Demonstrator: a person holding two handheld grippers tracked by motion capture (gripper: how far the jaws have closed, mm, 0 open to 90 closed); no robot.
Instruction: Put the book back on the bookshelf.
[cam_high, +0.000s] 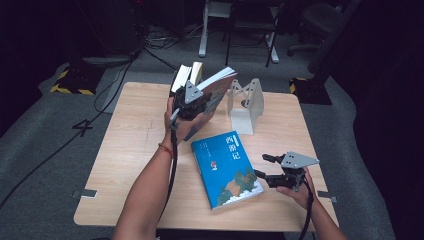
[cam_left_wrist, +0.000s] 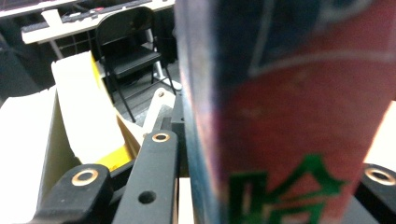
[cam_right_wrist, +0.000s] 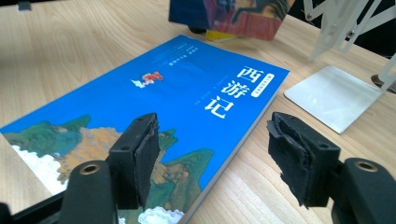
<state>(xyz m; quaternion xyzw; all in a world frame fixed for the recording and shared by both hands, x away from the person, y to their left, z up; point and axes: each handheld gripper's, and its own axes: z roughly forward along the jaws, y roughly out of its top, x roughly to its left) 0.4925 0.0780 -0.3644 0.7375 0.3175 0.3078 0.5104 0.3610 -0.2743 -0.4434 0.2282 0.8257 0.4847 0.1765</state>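
Black gripper (cam_high: 266, 166), grey three-cornered plate (cam_high: 298, 160)

Blue book (cam_high: 227, 169) is lying flat on my counter (cam_high: 135, 150), cover up, white characters showing, sitting skewed to the counter edges. White metal bookend (cam_high: 246, 104) is standing upright near the far edge, well apart from the blue book. Black folding chair (cam_left_wrist: 130, 51) and office chair (cam_high: 320, 20) are sitting on the grey floor (cam_high: 45, 135) beyond. Cables (cam_high: 115, 80) are trailing across that floor.
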